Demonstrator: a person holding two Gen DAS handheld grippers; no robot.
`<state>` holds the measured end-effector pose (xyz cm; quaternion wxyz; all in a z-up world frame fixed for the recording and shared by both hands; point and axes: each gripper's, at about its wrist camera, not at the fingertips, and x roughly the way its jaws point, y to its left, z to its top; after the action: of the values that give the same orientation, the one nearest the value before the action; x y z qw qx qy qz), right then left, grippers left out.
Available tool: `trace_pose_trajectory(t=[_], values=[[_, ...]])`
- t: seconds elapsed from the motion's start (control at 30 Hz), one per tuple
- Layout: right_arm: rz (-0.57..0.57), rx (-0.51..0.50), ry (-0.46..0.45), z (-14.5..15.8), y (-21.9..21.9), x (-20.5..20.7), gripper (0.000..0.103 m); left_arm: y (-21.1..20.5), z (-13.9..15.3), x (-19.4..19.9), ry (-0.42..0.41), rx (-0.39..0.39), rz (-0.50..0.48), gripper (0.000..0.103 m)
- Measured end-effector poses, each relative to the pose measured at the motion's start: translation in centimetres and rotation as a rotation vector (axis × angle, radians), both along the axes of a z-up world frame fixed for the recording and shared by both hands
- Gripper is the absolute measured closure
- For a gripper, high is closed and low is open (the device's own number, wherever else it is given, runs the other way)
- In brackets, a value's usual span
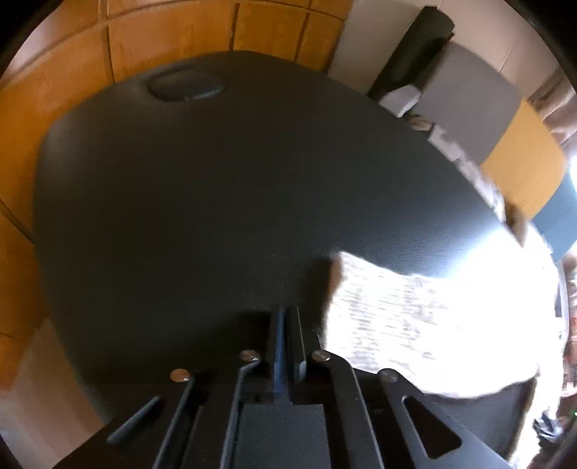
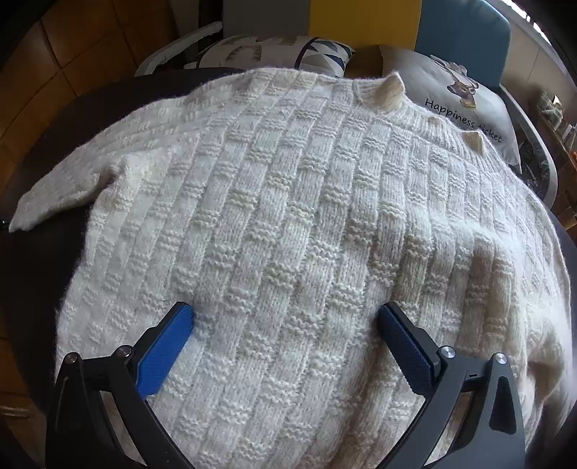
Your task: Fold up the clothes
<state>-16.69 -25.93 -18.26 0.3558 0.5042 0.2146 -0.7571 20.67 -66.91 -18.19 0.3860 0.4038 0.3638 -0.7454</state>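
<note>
A cream knitted sweater [image 2: 288, 202] lies spread flat on the dark round table [image 2: 32, 274], collar at the far side and one sleeve reaching out to the left. My right gripper [image 2: 286, 306] hovers over its near half, wide open, with the blue pads [image 2: 169, 342] apart above the knit. In the left wrist view the sweater [image 1: 432, 317] shows as a bright, washed-out patch at the right. My left gripper [image 1: 288, 314] is shut over the bare table [image 1: 198, 198], just left of the sweater's edge. No cloth shows between its pads.
Beyond the table's far edge are a patterned cushion [image 2: 274, 50], a grey cushion with lettering [image 2: 458, 97] and a blue chair back [image 2: 465, 32]. A round recess [image 1: 187, 84] sits in the tabletop's far part. Orange tiled floor [image 1: 54, 108] surrounds the table; a grey seat [image 1: 465, 97] stands at the right.
</note>
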Motion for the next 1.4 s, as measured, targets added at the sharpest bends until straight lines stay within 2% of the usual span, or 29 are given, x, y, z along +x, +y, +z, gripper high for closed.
trace_pose_trajectory(t=[0.03, 0.1, 0.17, 0.23, 0.27, 0.37, 0.4, 0.5, 0.57, 0.6, 0.67, 0.87, 0.97, 1.07, 1.23, 1.3, 1.4], values=[[0.001, 0.000, 0.003, 0.1, 0.0, 0.1, 0.000, 0.0, 0.3, 0.3, 0.014, 0.002, 0.007, 0.090], [0.008, -0.002, 0.006, 0.2, 0.0, 0.2, 0.000, 0.1, 0.8, 0.6, 0.043, -0.010, -0.011, 0.087], [0.014, -0.025, -0.009, 0.8, 0.1, -0.1, 0.000, -0.3, 1.0, 0.0, 0.036, -0.010, -0.037, 0.083], [0.012, -0.102, -0.031, 2.5, 0.0, -0.8, 0.000, -0.7, 0.7, -0.5, 0.047, 0.015, -0.061, 0.080], [0.014, -0.132, -0.036, 3.3, -0.2, -1.2, 0.000, -0.8, 0.6, -0.7, 0.055, 0.030, -0.075, 0.073], [0.042, -0.152, 0.024, 5.5, -2.4, -2.6, 0.000, -1.3, -0.4, -2.6, 0.071, 0.086, -0.117, 0.066], [0.041, -0.138, 0.030, 5.5, -3.5, -3.2, 0.000, -1.1, -0.6, -3.2, 0.059, 0.085, -0.132, 0.066], [0.029, -0.071, 0.026, 4.1, -5.7, -4.9, 0.000, 0.2, -0.4, -5.3, -0.049, -0.019, -0.200, 0.067], [0.010, 0.004, 0.012, 2.3, -6.9, -6.3, 0.000, 1.0, -0.1, -6.7, -0.128, -0.093, -0.240, 0.083], [0.001, 0.041, 0.005, 1.5, -7.5, -7.0, 0.000, 0.9, -0.1, -6.7, -0.135, -0.097, -0.228, 0.086], [-0.008, 0.038, -0.007, 0.9, -7.7, -7.6, 0.000, 0.3, -0.2, -6.6, -0.133, -0.087, -0.195, 0.090], [-0.021, 0.039, -0.003, 0.3, -8.3, -7.9, 0.000, -0.4, -0.6, -7.4, -0.169, -0.133, -0.169, 0.092], [-0.021, 0.032, 0.010, 0.3, -8.5, -7.8, 0.000, 0.1, -0.5, -6.3, -0.152, -0.121, -0.164, 0.092], [-0.016, 0.011, 0.026, 0.1, -8.4, -8.0, 0.000, 0.6, 0.0, -4.2, -0.052, -0.075, -0.185, 0.088], [-0.014, 0.014, 0.027, 0.3, -8.6, -8.0, 0.000, -0.8, 1.4, -1.6, 0.080, -0.023, -0.129, 0.081], [-0.009, 0.013, 0.015, 1.0, -8.8, -8.1, 0.000, -1.1, 1.6, -1.8, 0.071, -0.021, -0.141, 0.079], [0.052, -0.079, 0.017, 3.3, -9.9, -7.3, 0.000, -1.3, 0.9, -3.3, 0.041, 0.017, -0.199, 0.076]])
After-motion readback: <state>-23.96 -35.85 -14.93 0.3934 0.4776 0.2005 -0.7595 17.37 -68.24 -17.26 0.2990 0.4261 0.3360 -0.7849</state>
